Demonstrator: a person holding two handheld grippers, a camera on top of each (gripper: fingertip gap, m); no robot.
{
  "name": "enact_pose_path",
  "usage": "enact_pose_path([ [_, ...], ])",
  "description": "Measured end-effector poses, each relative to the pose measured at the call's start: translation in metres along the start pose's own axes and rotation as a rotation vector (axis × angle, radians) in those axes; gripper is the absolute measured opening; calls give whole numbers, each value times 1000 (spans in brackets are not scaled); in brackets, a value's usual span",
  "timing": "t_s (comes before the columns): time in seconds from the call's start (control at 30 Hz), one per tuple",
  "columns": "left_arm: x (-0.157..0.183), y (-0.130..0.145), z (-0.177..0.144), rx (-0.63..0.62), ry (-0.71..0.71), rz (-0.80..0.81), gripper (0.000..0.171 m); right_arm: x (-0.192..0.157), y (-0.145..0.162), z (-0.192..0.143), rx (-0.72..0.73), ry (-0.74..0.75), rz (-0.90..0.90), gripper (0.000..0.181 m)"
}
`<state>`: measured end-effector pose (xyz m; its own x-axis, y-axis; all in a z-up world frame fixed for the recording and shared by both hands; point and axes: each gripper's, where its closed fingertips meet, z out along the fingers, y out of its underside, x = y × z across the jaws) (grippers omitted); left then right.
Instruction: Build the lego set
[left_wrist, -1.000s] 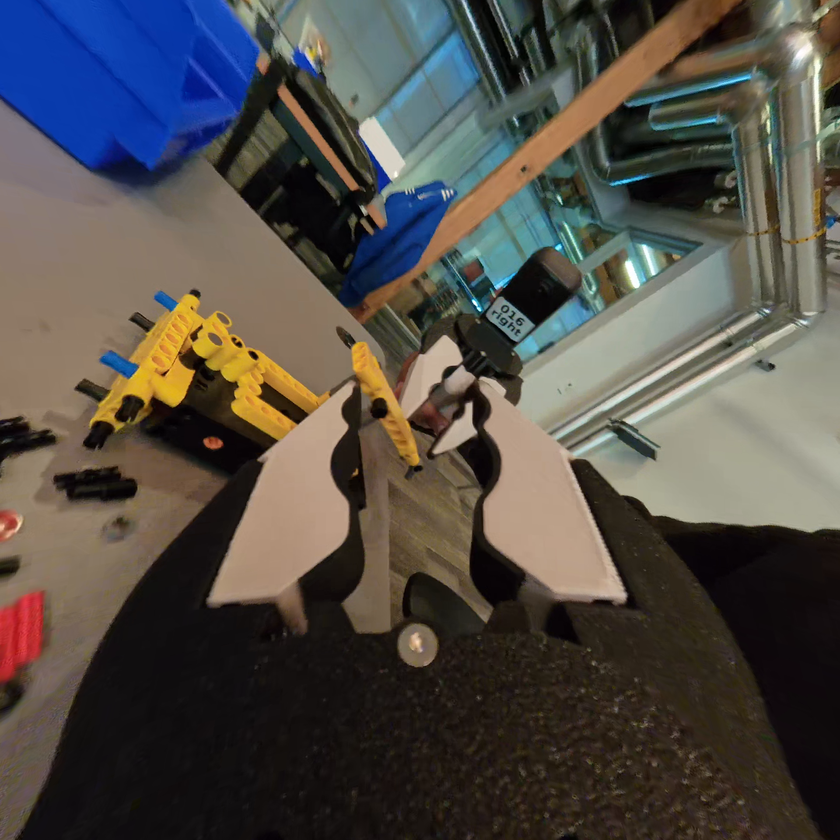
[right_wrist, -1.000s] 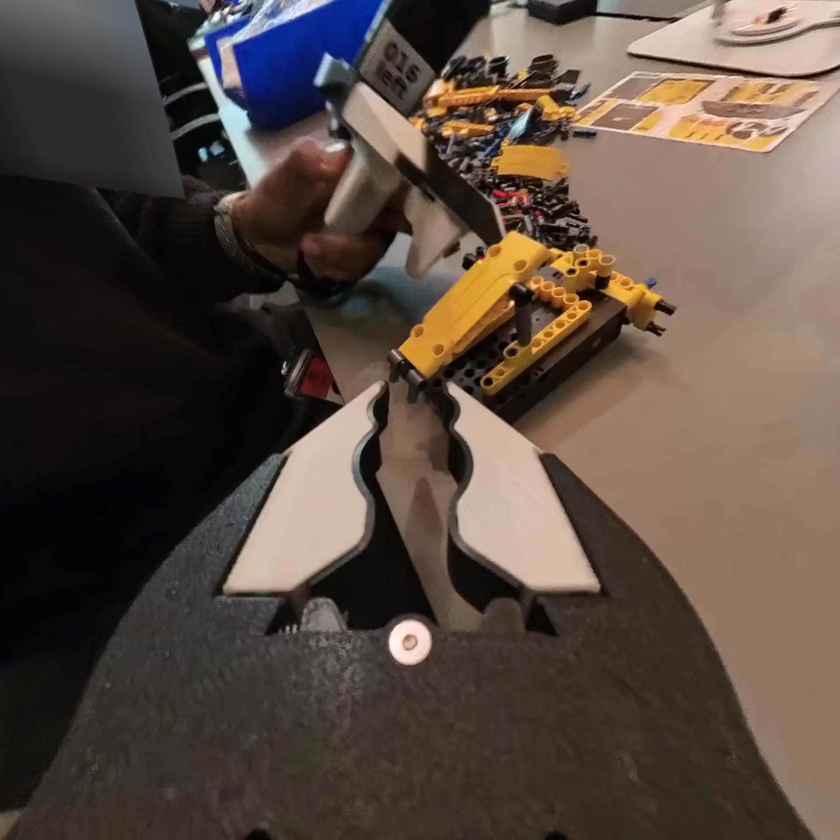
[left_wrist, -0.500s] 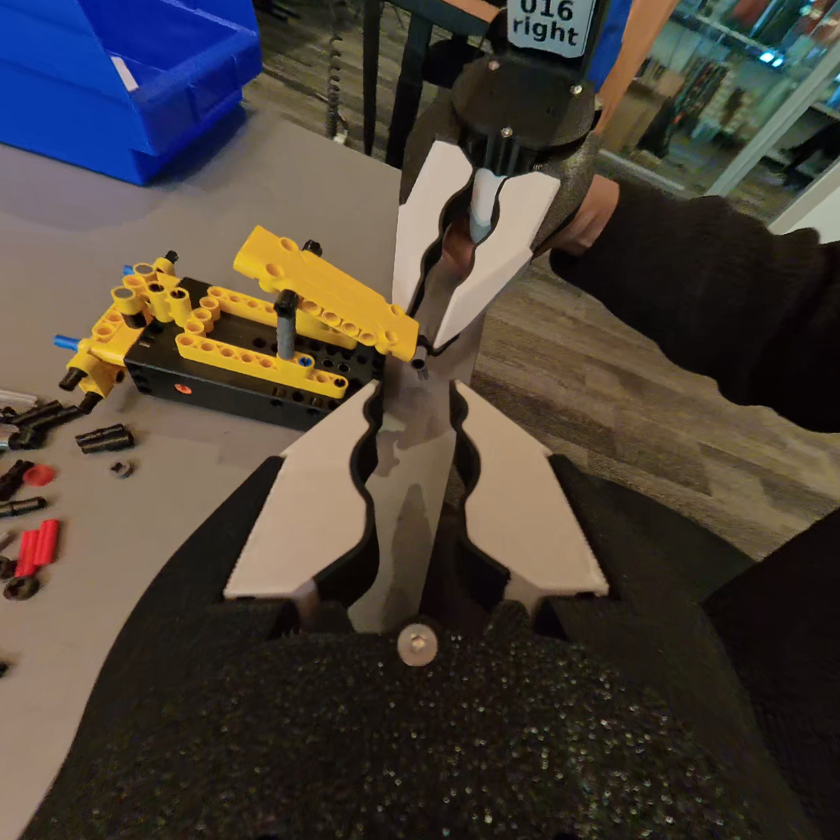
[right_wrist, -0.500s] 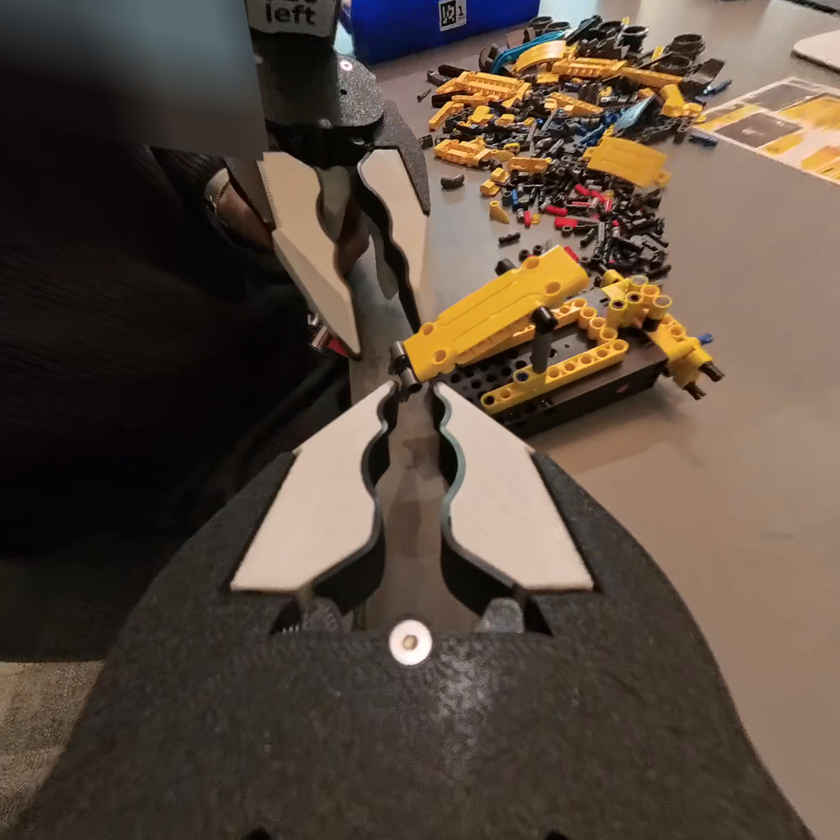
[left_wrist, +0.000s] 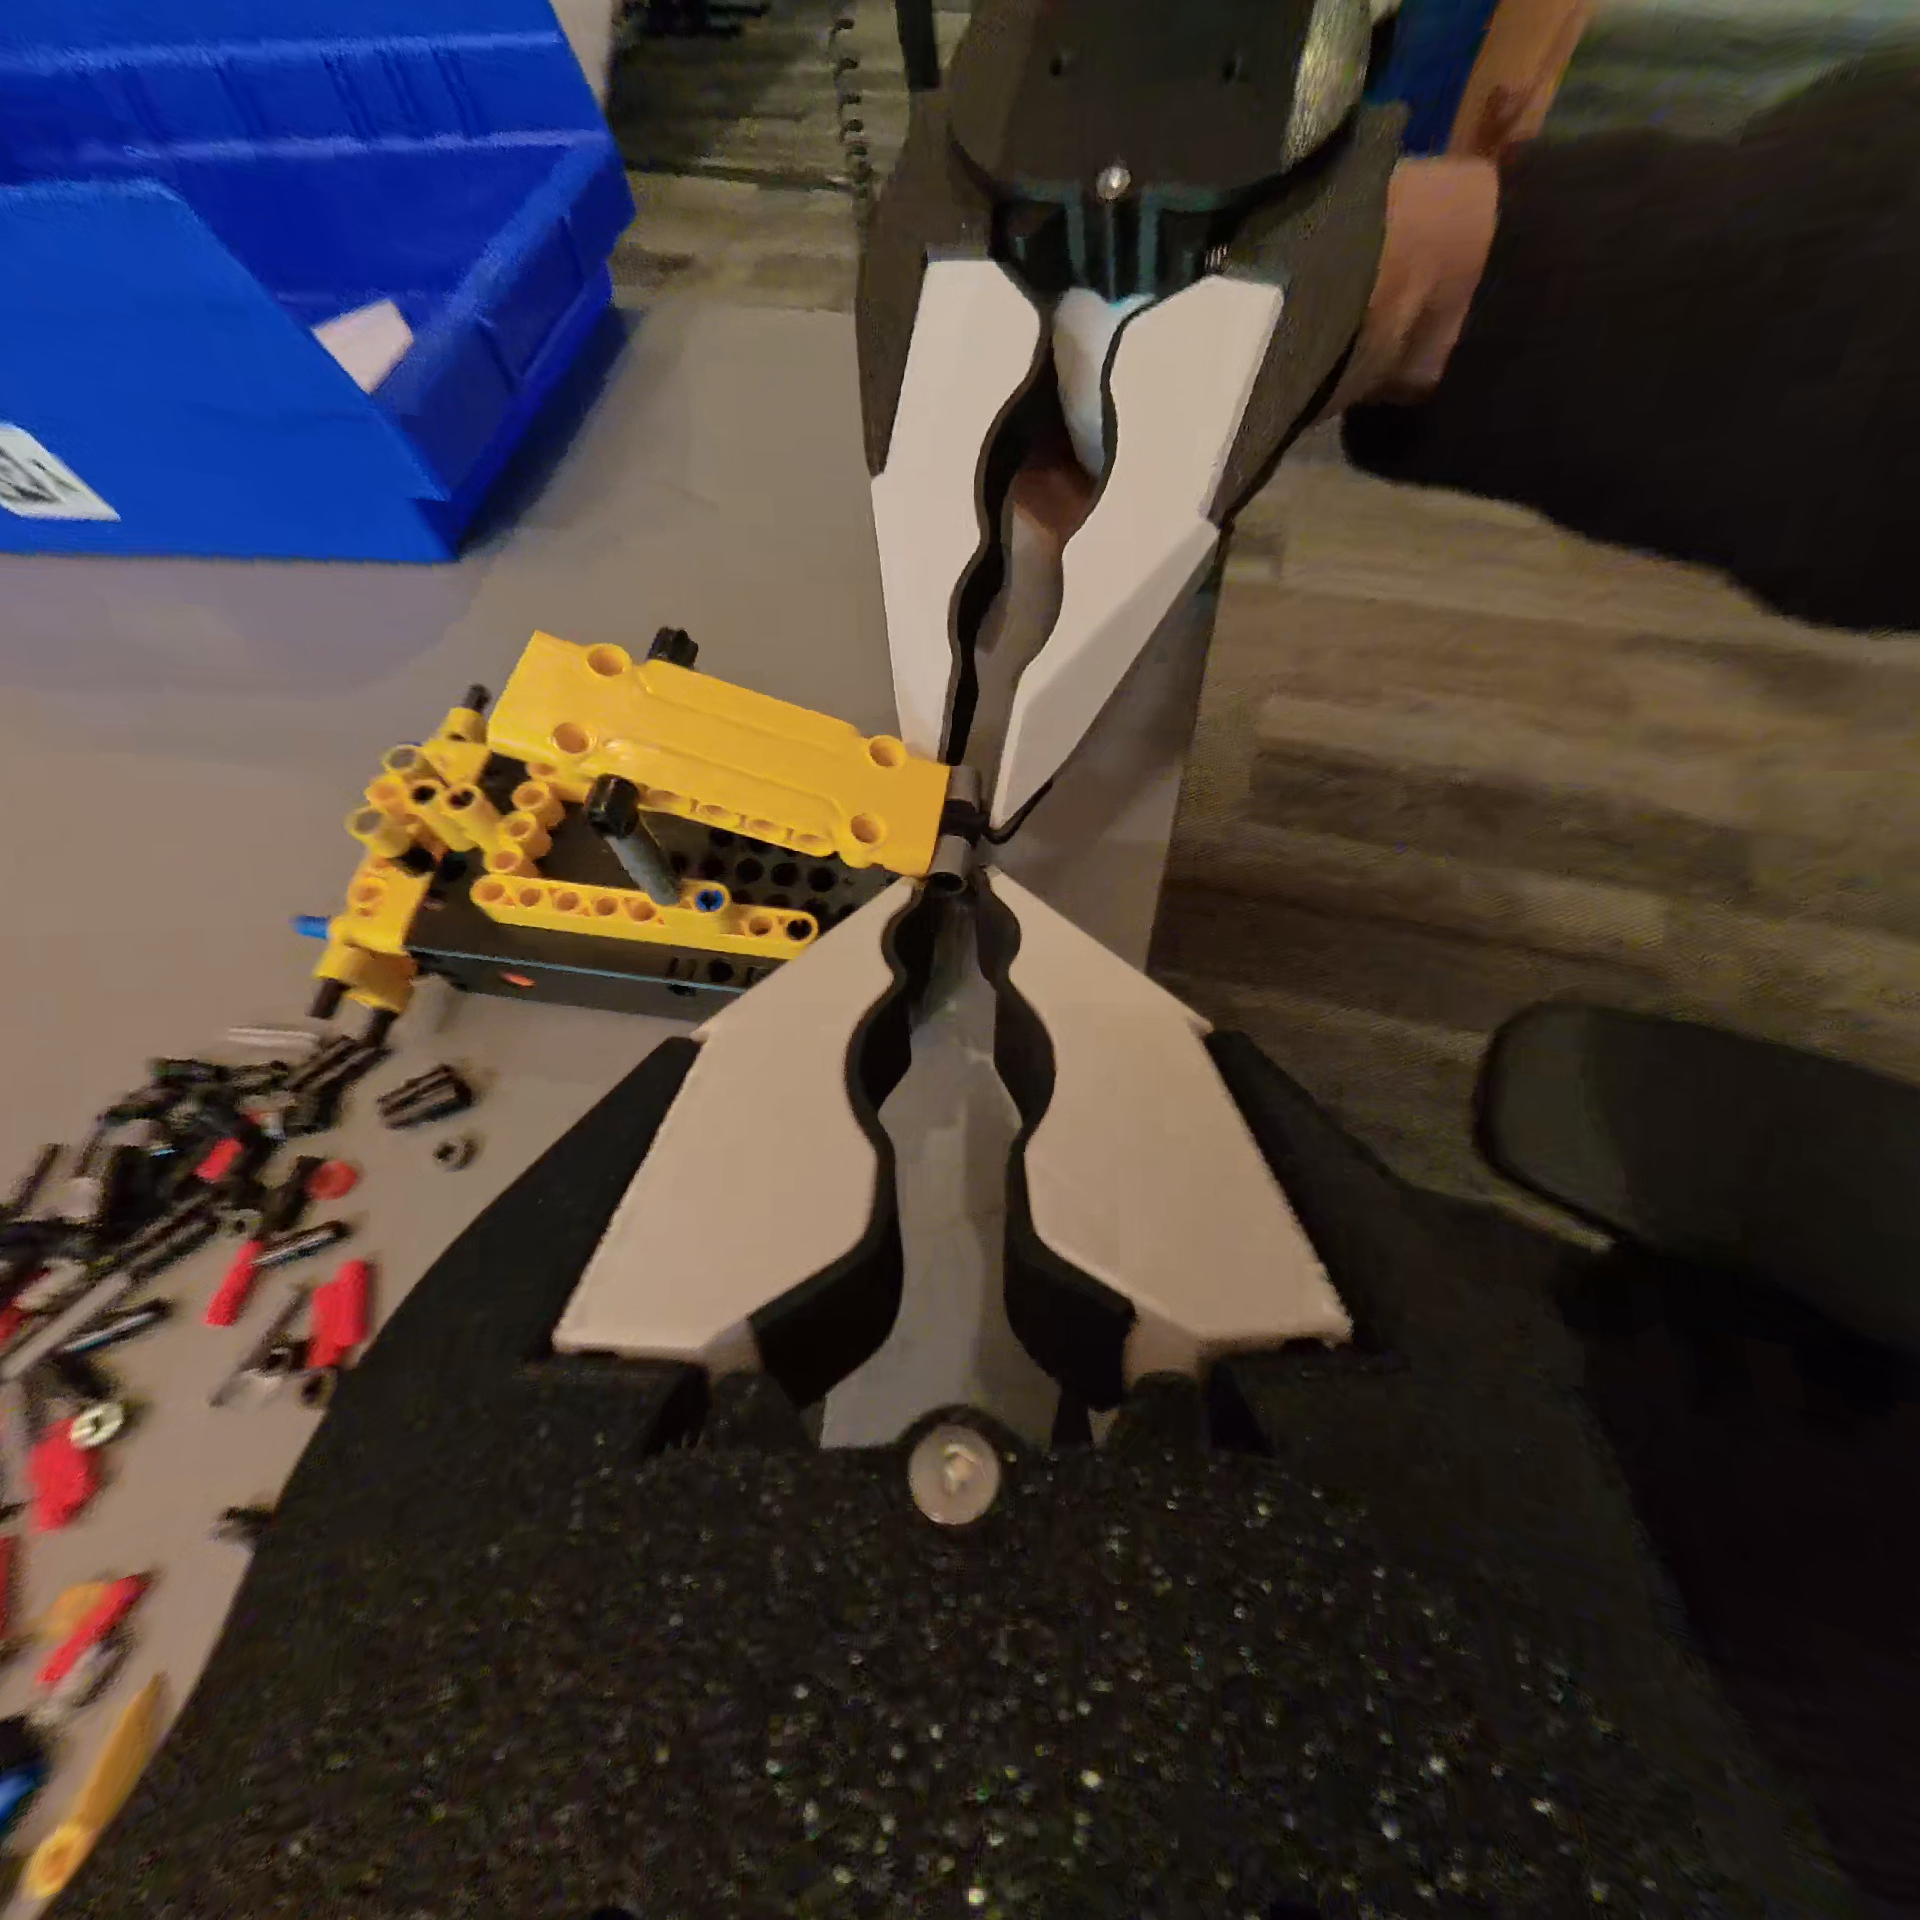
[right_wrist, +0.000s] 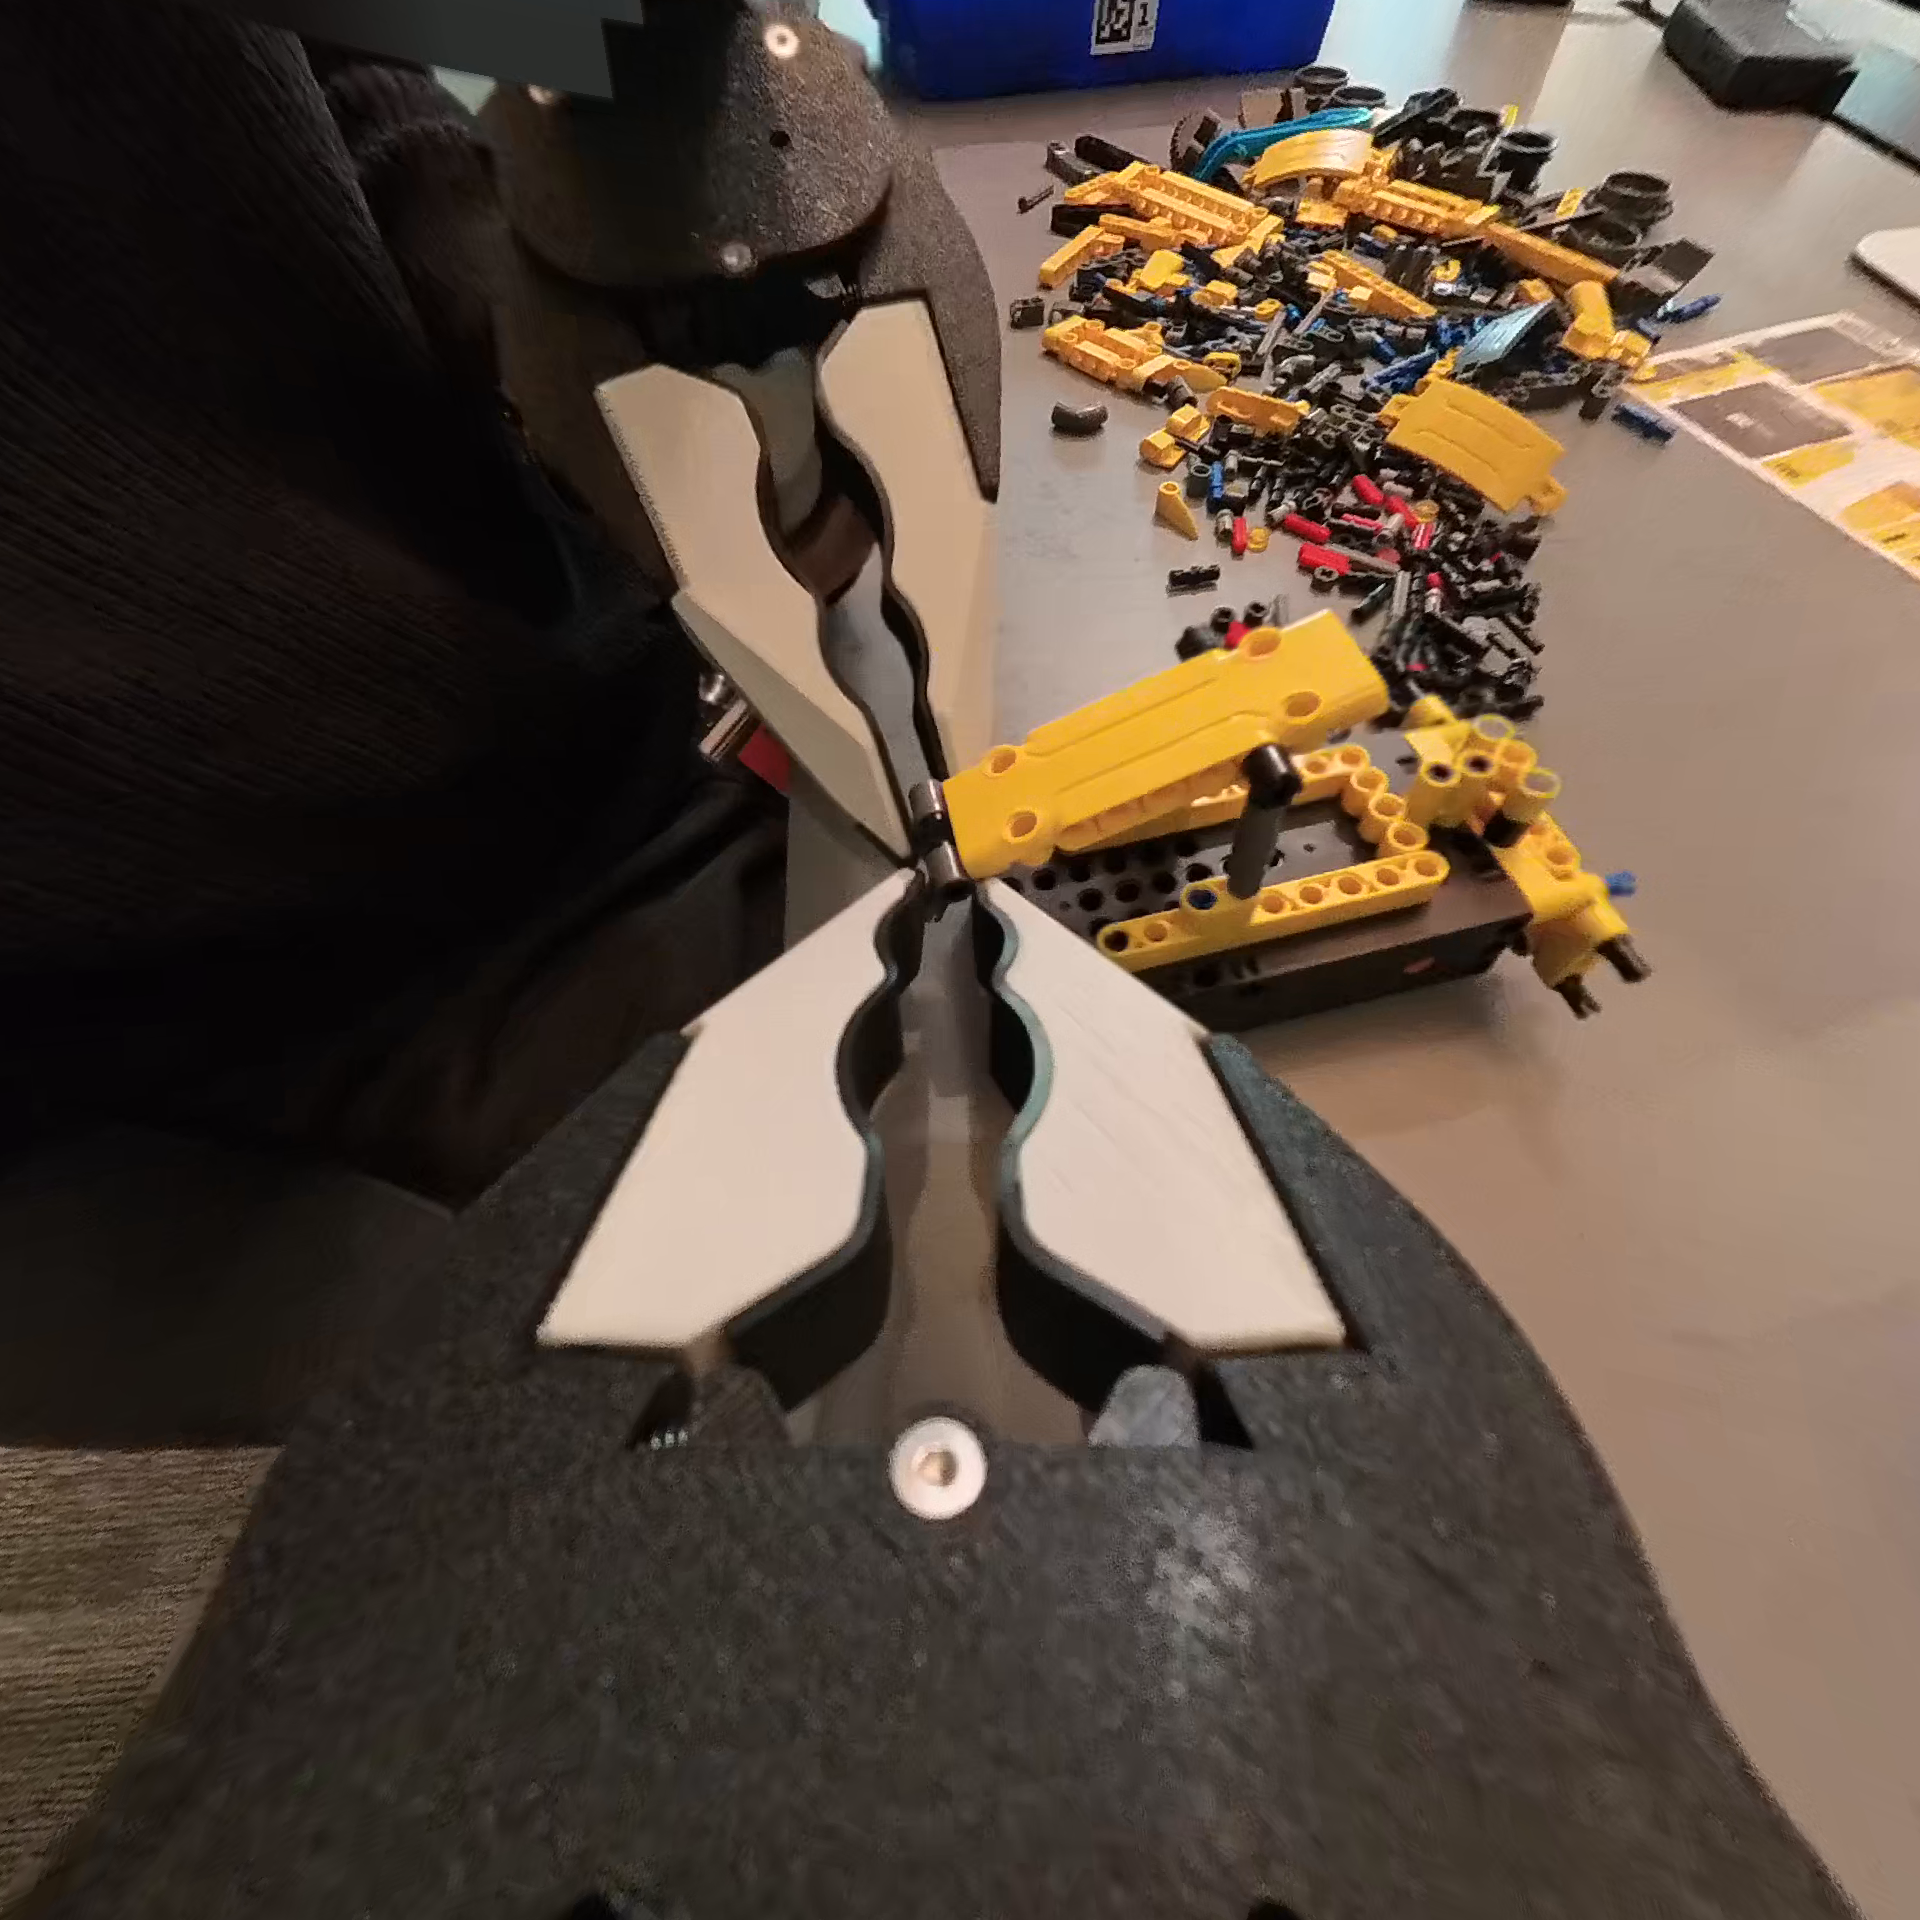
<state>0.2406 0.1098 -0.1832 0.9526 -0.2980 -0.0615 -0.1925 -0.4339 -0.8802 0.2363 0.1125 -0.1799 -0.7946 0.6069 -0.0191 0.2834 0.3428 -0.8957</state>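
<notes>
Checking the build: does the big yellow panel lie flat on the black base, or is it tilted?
Tilted. The yellow panel slopes above the black base, its low end by both grippers' fingertips.

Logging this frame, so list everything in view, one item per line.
assembly: one, yellow beams on a black base, on the table by the near edge
yellow panel: one, tilted on top of the assembly
grey pin: one, at the panel's near end
loose parts: many, yellow, black, red and blue, piled beyond the assembly
blue bin: at least one, far side of the table
printed sheet: one, yellow and grey, right of the pile
table: one, grey
hand: one, dark sleeve, holding the right gripper
left gripper: tips at the pin, grip unclear
right gripper: tips closed on the pin
</notes>
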Motion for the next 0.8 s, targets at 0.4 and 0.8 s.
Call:
enact_pose_path([
  [0.4,-10,-1,-6,8,-180,357,5,5,-8,3,13,142,-169,6],
  [0.8,-14,10,-6,-14,-167,413,7,13,1,-2,-31,256,-209,24],
])
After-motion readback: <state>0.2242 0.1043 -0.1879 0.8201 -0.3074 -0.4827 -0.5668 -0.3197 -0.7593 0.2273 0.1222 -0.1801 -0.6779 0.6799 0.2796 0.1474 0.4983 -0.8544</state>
